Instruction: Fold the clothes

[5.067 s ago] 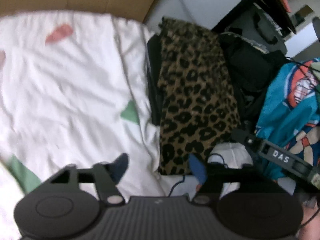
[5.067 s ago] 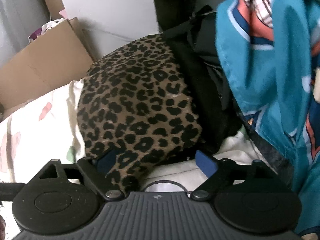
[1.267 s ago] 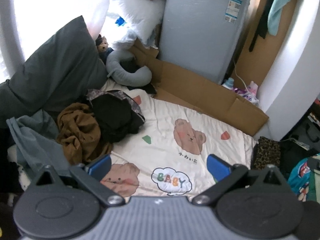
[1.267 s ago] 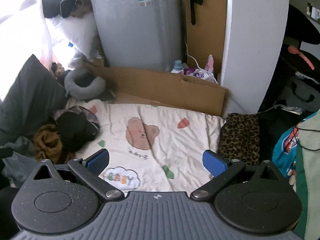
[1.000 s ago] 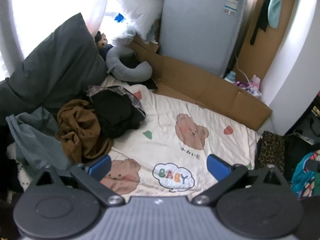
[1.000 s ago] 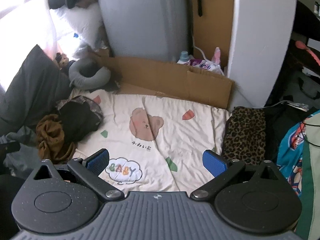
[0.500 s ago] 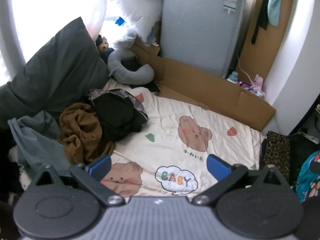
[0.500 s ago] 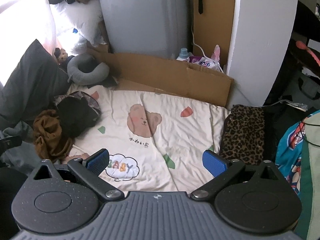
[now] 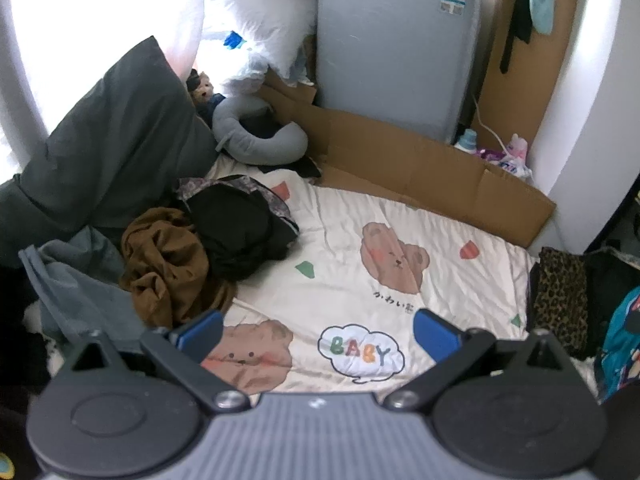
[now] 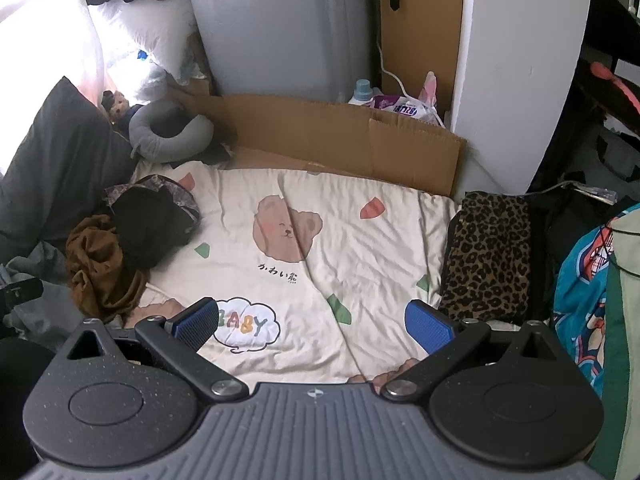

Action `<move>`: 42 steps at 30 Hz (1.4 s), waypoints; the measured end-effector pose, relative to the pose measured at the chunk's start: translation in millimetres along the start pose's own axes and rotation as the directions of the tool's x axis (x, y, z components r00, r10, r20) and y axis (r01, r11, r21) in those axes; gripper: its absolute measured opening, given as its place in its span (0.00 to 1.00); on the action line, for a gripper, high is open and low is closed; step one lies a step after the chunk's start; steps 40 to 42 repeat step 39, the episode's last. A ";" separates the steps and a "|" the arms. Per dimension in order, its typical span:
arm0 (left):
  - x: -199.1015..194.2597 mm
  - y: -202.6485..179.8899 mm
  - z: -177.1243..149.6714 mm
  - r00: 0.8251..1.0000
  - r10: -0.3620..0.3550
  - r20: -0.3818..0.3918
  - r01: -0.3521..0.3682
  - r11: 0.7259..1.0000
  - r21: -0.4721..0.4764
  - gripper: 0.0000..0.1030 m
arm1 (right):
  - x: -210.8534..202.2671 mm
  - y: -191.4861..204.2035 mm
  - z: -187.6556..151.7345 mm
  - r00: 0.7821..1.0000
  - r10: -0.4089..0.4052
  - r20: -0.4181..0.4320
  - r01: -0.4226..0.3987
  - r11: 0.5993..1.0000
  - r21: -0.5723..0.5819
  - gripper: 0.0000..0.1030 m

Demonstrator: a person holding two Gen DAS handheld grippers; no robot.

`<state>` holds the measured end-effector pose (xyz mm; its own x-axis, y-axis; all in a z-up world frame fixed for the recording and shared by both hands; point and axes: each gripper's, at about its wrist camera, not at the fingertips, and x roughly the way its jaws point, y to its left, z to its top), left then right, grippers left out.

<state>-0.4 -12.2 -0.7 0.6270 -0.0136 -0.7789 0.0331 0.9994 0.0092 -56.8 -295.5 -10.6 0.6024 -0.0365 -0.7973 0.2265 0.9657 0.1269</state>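
Both tongs, left [image 9: 318, 330] and right [image 10: 312, 320], had lifted away from the folded leopard cloth [image 10: 486, 256] at the bed's right edge, spread and empty.

Blanket [image 9: 400, 216] [image 10: 360, 256]: spread flat, centre of both views.
Clothes heap [image 9: 208, 248] [image 10: 128, 240]: on the blanket's left edge, two crumpled garments touching, one nearer, one behind it.
Pillow [image 9: 108, 148] [image 10: 52, 160]: left of the heap, leaning upright.
Neck cushion [image 9: 256, 140] [image 10: 168, 132]: at the blanket's far left corner, behind the heap.
Cardboard [image 9: 420, 176] [image 10: 340, 136]: along the blanket's far edge.
Cabinet [image 9: 396, 40] [image 10: 280, 28]: behind the cardboard.
Bottle [image 9: 466, 140] [image 10: 362, 90]: right of the cabinet, behind the cardboard.
Folded garment [image 9: 560, 296] [image 10: 488, 256]: at the blanket's right edge.
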 end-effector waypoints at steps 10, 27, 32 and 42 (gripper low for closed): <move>0.6 -1.4 -0.6 1.000 -0.003 0.002 0.003 1.000 0.012 0.99 | 0.7 -0.3 0.7 1.000 -0.005 -0.002 0.005 1.000 0.006 0.99; 1.5 1.9 -1.2 1.000 -0.015 0.002 0.015 1.000 0.000 0.96 | 1.2 -4.0 0.9 1.000 -0.015 -0.001 0.015 1.000 0.010 0.99; 1.7 1.8 -0.7 1.000 -0.016 -0.002 0.016 1.000 0.001 0.96 | 1.5 -5.8 1.0 1.000 -0.023 0.000 0.023 1.000 0.007 0.99; 4.4 1.0 0.1 1.000 -0.005 -0.017 0.006 1.000 0.012 0.96 | 2.7 -7.5 1.4 1.000 -0.024 -0.001 0.024 1.000 0.012 0.99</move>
